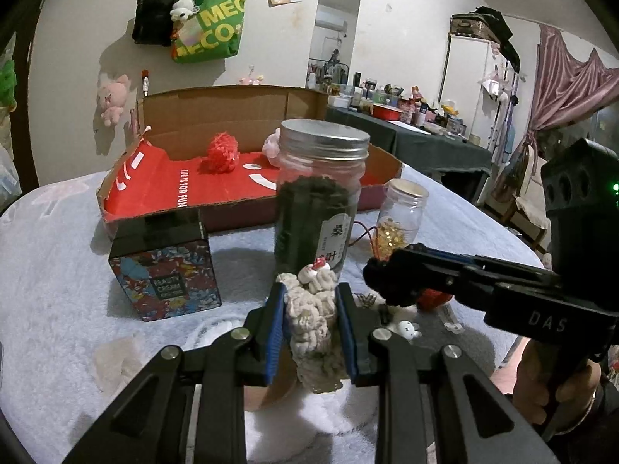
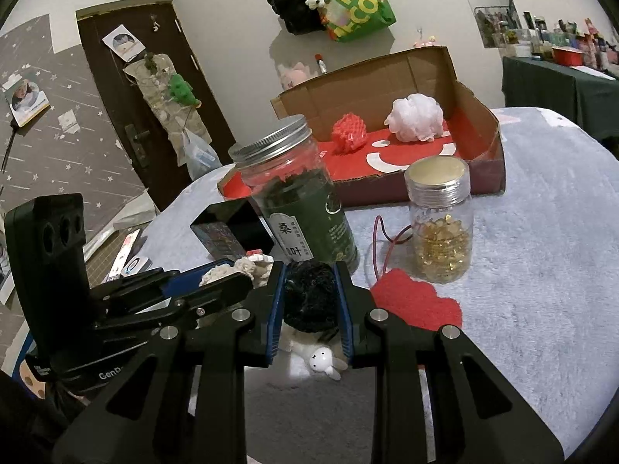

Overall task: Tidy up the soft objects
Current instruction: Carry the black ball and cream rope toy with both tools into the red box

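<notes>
My left gripper (image 1: 309,309) is shut on a cream crocheted piece (image 1: 313,328) with a small red-and-white trim at its top, held above the table. My right gripper (image 2: 309,294) is shut on a black fuzzy ball (image 2: 309,294); a little white bunny charm (image 2: 321,359) hangs under it. The two grippers stand side by side, the right one (image 1: 387,282) seen to the right in the left wrist view. A red knitted patch (image 2: 418,301) lies on the pale fleece. The open cardboard box (image 2: 483,116) with a red floor holds a red mesh puff (image 2: 350,131) and a white mesh puff (image 2: 416,118).
A tall jar of dark leaves (image 2: 301,201) with a metal lid stands just ahead of both grippers. A small jar of golden capsules (image 2: 441,224) is to its right, a red cord beside it. A black patterned box (image 1: 162,263) sits left. A person's hand (image 1: 549,382) holds the right gripper.
</notes>
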The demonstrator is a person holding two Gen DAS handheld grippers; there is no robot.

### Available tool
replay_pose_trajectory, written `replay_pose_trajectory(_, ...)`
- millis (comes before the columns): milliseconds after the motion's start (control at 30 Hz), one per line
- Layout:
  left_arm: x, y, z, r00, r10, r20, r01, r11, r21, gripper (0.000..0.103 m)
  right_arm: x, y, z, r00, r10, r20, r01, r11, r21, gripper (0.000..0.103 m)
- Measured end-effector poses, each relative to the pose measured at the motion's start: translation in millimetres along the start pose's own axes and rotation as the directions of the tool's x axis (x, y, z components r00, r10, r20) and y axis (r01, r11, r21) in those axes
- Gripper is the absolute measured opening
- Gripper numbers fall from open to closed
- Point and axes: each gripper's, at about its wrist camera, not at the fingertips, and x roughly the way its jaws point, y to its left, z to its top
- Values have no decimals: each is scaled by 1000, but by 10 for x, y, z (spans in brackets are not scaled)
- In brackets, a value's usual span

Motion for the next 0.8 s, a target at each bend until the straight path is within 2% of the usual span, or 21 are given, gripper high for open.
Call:
replay_pose_trajectory(233, -115, 188, 31, 999, 35, 11, -35, 999, -17, 27, -103, -108, 26, 1000, -22, 11, 22, 1000, 18, 23)
replay_pose_trajectory(800, -421, 912, -22, 990, 138, -18, -139, 985, -104, 27, -465, -679, 108, 993, -115, 21, 112, 988, 101, 23)
